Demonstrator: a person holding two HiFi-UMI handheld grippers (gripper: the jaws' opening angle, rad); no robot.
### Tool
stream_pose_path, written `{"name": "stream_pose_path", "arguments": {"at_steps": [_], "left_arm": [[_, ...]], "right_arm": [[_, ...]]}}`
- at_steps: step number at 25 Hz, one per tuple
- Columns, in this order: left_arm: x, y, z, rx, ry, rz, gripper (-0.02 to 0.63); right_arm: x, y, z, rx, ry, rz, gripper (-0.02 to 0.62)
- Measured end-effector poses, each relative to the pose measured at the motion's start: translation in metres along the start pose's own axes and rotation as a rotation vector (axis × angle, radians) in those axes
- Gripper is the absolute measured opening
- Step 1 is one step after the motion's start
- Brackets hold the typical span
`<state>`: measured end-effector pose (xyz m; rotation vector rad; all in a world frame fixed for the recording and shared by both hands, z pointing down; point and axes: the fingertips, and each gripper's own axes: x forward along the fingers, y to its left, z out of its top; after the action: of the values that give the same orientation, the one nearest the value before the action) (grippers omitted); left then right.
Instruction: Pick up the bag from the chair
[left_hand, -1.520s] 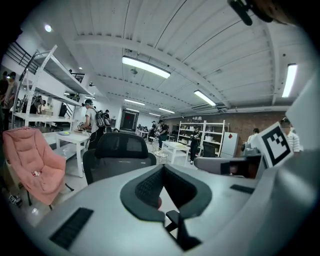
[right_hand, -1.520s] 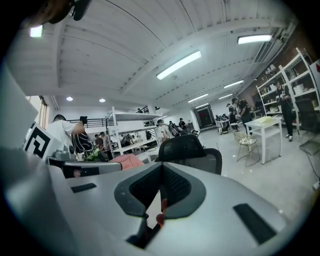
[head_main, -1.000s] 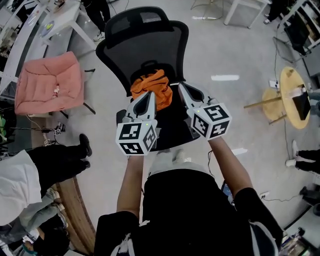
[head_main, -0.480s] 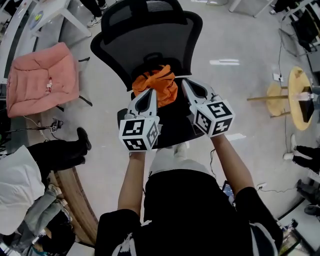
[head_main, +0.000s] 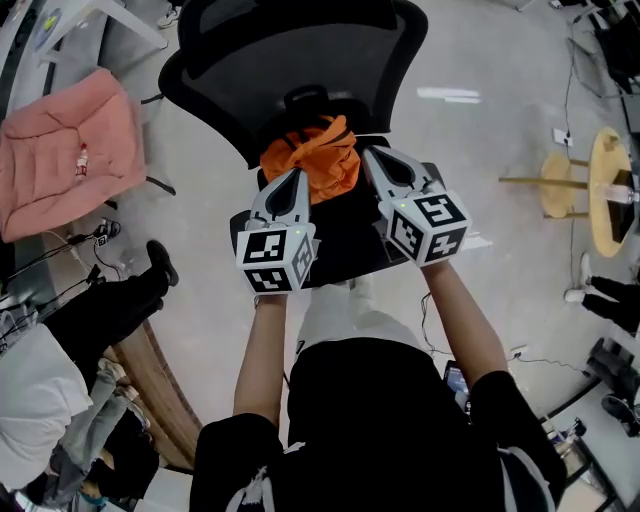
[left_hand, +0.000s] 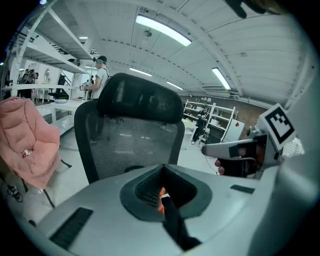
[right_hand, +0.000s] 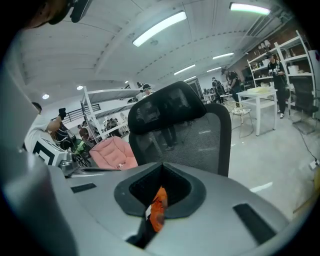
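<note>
Head view: orange bag (head_main: 320, 165) sits between the closed left tool (head_main: 297, 173) and closed right tool (head_main: 366, 153).

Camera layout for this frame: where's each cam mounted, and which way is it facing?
Head view: on the person's head, looking steeply down at the chair with the orange bag on its seat; forearms, torso, left gripper and right gripper show.
Left gripper view: on the left gripper, facing the chair's backrest along its shut jaws; right gripper at right.
Right gripper view: on the right gripper, facing the backrest; own jaws low in frame.
Shared: all three show chair and orange bag.
</note>
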<state>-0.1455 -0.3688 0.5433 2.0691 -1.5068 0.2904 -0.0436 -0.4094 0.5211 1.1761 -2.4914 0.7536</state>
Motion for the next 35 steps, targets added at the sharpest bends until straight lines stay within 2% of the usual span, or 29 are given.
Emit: {"name": "stream_pose_path", "arguments": {"at_steps": [15, 22, 29, 35], "left_arm": [[0.072, 0.053, -0.051, -0.001, 0.12, -0.029, 0.009], [0.1, 0.073, -0.08, 0.033, 0.167, -0.018, 0.083], [0.122, 0.09, -0.1, 0.119, 0.199, -0.009, 0.151], [0.138, 0.09, -0.123, 0.262, 0.259, -0.004, 0.207]], "right_arm": [[0.067, -0.035, -0.052, 0.059, 0.109, -0.023, 0.0], [0.088, -0.051, -0.08, 0.061, 0.155, -0.023, 0.0], [0.101, -0.064, -0.099, 0.078, 0.185, -0.024, 0.0], [0.101, -0.074, -0.118, 0.093, 0.216, -0.022, 0.0]]}}
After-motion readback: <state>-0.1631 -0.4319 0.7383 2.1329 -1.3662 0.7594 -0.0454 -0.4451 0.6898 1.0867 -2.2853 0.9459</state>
